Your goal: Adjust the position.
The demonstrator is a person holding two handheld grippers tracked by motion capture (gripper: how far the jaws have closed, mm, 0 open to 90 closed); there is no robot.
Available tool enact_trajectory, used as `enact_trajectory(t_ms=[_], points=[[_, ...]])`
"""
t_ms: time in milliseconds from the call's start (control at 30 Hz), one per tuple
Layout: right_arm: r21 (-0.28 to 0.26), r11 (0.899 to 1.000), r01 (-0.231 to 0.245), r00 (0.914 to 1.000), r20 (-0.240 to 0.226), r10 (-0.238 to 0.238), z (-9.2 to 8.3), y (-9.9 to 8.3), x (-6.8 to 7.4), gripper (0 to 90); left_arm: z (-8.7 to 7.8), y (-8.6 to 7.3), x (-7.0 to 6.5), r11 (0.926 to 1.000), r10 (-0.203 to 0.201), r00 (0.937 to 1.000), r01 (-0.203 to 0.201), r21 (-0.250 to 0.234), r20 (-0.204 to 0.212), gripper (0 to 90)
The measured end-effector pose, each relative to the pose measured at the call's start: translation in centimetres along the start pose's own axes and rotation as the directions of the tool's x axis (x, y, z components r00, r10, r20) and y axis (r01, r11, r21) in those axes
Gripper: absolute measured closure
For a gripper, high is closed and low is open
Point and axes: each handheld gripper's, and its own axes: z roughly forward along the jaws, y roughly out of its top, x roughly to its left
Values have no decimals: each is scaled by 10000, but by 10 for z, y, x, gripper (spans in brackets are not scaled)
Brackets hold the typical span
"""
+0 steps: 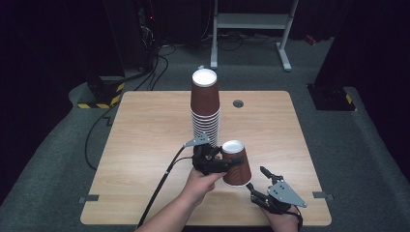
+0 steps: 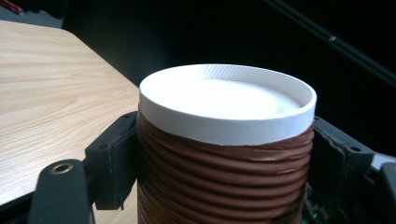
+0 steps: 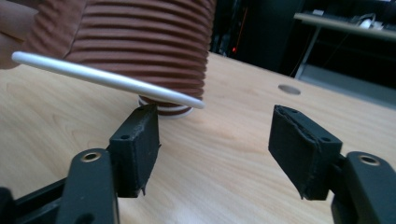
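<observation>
A brown ribbed paper cup [image 1: 237, 171] [image 2: 224, 98] hangs upside down, white base up, just above the wooden table [image 1: 145, 145]. My left gripper [image 1: 230, 163] [image 2: 224, 163] is shut on its sides, both pads pressed against the ribs. A tall stack of the same cups [image 1: 205, 104] stands upside down behind it at the table's middle. My right gripper [image 1: 257, 179] [image 3: 215, 130] sits low to the right of the held cup, open with nothing between its jaws. In the right gripper view its left jaw lies just under the held cup's white rim [image 3: 107, 79], and the stack's base [image 3: 168, 109] shows behind.
A round cable hole [image 1: 238, 103] [image 3: 289, 88] is in the table right of the stack. A white desk frame [image 1: 251, 21] and black equipment with cables stand on the floor beyond the table's far edge. The table's left half is bare wood.
</observation>
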Motion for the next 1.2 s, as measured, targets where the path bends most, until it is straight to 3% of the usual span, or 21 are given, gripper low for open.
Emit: enact_trajectory(t_ms=[200,300,500,567,900,1033,1200], points=[[-441,9982,-407,9990,-203,398,0,2,6,381,-2,2,-6,9997,-224,9993,225,-35,289,212],[-851,9956,-399,9992,-98,392,-4,5,10,388,-4,5,-8,9992,-357,9985,363,-142,404,212],[-1136,9932,-261,9997,-13,261,-6,5,15,438,-6,7,-9,9984,-515,9967,528,-196,634,212],[-1326,9910,-184,9998,18,188,-7,5,16,464,-5,7,-8,9960,-849,9918,870,-183,958,212],[-1832,9830,85,9999,121,-63,-11,6,18,574,-1,5,-6,9895,-1395,9811,1433,-194,1343,212],[-1909,9814,197,9997,167,-168,-10,5,17,620,2,2,-2,9836,-1748,9714,1796,-156,1606,212],[-2060,9784,178,9995,287,-121,-11,6,15,677,3,1,1,9822,-1834,9704,1875,-117,1572,212]])
